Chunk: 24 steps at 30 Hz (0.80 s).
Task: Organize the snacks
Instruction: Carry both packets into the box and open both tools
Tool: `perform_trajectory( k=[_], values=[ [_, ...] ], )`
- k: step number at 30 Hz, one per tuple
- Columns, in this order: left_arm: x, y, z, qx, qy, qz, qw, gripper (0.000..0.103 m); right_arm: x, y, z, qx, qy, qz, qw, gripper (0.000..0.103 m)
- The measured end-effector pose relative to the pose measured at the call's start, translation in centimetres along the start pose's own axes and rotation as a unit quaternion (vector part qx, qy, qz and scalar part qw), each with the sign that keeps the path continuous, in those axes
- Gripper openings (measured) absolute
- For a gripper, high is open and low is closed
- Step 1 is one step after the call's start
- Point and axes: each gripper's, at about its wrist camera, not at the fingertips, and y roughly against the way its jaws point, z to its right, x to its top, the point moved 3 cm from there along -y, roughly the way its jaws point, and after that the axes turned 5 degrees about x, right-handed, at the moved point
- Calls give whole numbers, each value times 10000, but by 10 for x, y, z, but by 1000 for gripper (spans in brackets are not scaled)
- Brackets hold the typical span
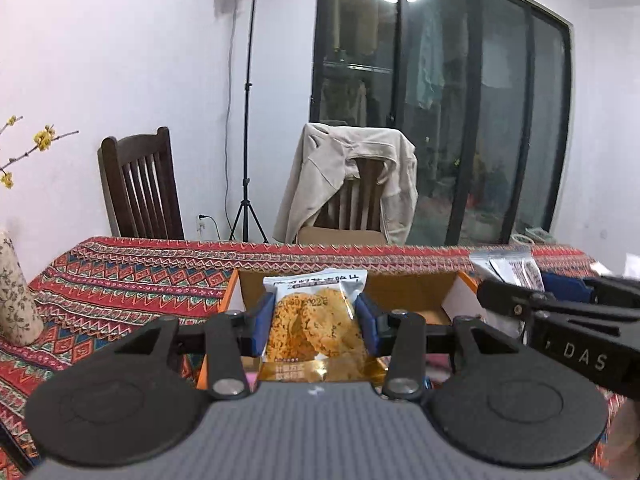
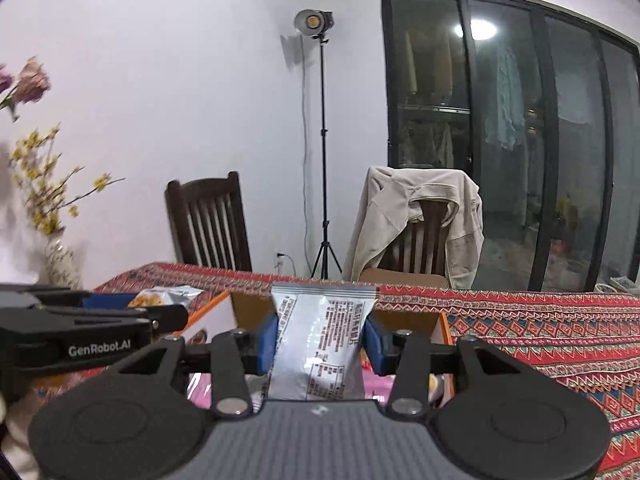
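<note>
My left gripper is shut on a cracker snack packet, front side showing two round crackers, held upright above an open orange-edged cardboard box. My right gripper is shut on a silver snack packet, printed back side facing me, held upright over the same box. The right gripper also shows at the right of the left wrist view with its packet. The left gripper shows at the left of the right wrist view with its packet. Pink items lie inside the box.
The table carries a red patterned cloth. A floral vase with yellow blossoms stands at the left. Two wooden chairs, one draped with a beige jacket, a light stand and a glass door are behind the table.
</note>
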Motion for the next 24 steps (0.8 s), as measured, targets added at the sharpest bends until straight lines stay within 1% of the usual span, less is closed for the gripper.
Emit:
perform_trajectory(
  k=[3,6,9,12,16,20,22,23,24],
  values=[
    [5,-19,-2,74,111,-2,9999,45,4,-19,6,-66,-119,17,9999,44],
    [3,-35,-4,144,195,-15,9997,45,4,-36,14,-107,-199,7,9997,44],
    [-2,-53,-7,229,254,-58,9994,45,0,-50,21,-153,-243,20,9996,44],
    [-13,-66,-8,261,221,-84,9994,45,-9,-58,26,-211,-238,78,9995,44],
    [-25,-77,-5,255,37,-180,9995,45,-18,-71,31,-159,-186,-96,9997,44],
    [-30,-81,-9,253,51,-230,9994,46,-25,-79,34,-146,-179,-250,9994,44],
    [-30,-80,-10,198,92,-195,9996,54,-28,-84,37,-176,-213,-344,9990,45],
    [-29,-79,-10,216,87,-165,9996,67,-29,-84,39,-184,-246,-373,9988,47],
    [-29,-78,-11,275,92,-118,9995,85,-29,-86,42,-171,-314,-408,9985,57]
  ],
)
